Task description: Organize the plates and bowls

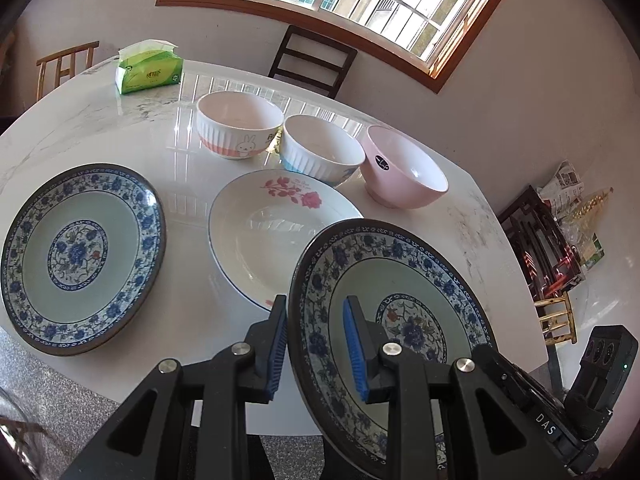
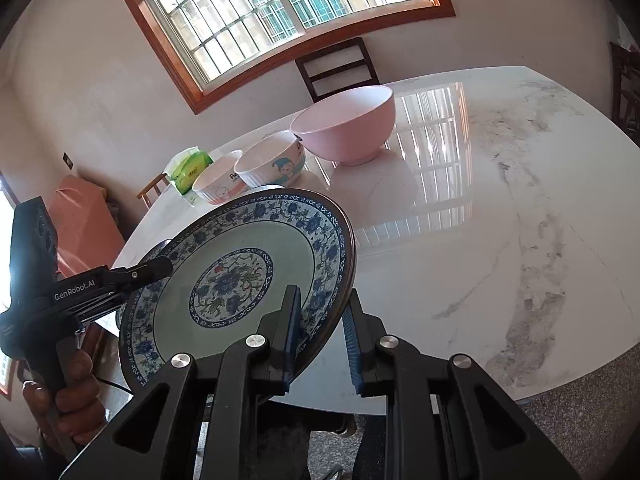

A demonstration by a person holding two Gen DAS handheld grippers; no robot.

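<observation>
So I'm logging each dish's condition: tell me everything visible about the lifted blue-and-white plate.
The lifted plate looks like glazed ceramic: pale green well, blue floral rim band, a round flower medallion at centre and a dark edge. No chips show. It is tilted, raised off the marble table. The right gripper and the left gripper each clamp opposite rims, one finger above and one below.

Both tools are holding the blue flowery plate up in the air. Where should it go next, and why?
Probably sideways, over the matching blue plate lying flat on the table. The held plate is tilted, gripped at opposite rims by the left tool and the right tool, and twins stack neatly.
</observation>
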